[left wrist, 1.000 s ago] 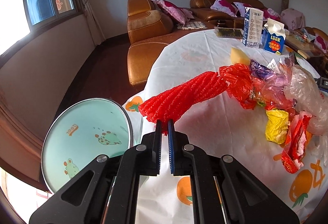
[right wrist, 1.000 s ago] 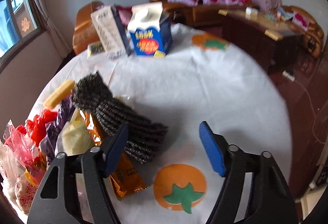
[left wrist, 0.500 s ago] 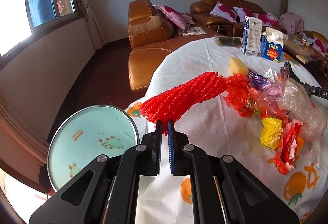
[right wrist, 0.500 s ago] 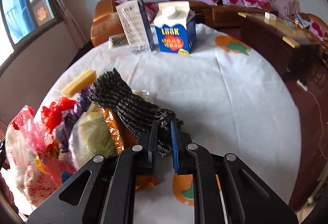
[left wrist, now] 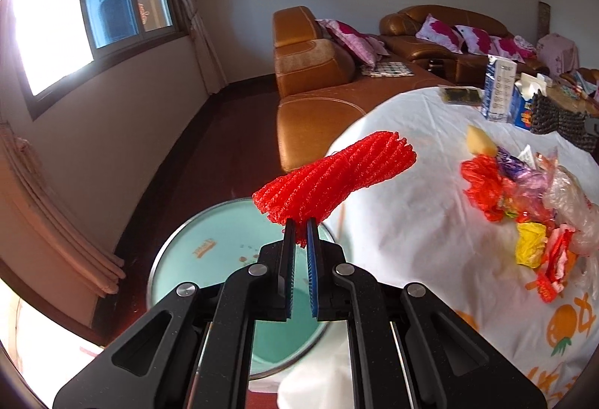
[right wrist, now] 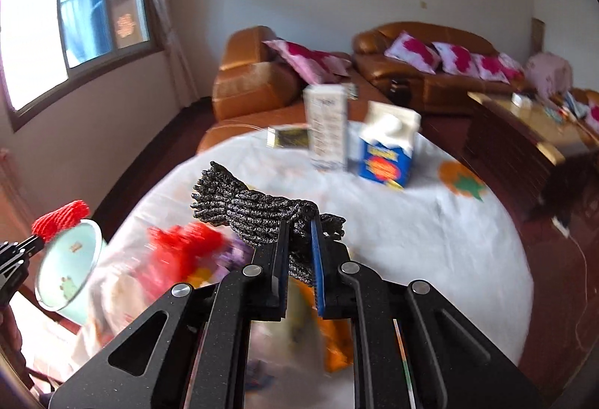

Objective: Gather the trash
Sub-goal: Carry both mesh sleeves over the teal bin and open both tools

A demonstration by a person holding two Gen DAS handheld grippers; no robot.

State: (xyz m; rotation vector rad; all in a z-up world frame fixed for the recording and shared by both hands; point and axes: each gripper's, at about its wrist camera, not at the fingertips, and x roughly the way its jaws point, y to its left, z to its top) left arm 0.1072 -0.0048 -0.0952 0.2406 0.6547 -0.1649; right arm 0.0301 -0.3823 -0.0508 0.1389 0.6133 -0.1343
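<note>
left gripper [left wrist: 299, 231]: clamped on the red mesh [left wrist: 333, 180], now lifted off the surface [left wrist: 404, 221] edge, over the teal bin [left wrist: 209, 251]
right gripper [right wrist: 299, 233]: just snapped shut on the black mesh [right wrist: 254, 208], raised clear of the wrapper pile [right wrist: 187, 251]
what's next: probably both get dropped in the bin

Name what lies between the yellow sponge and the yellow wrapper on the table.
Red bag and purple wrappers, between sponge and yellow wrapper; left wrist view.

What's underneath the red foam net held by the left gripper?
Below the red foam net sits the round mint-green bin; its inside looks empty, though the left gripper hides part.
</note>
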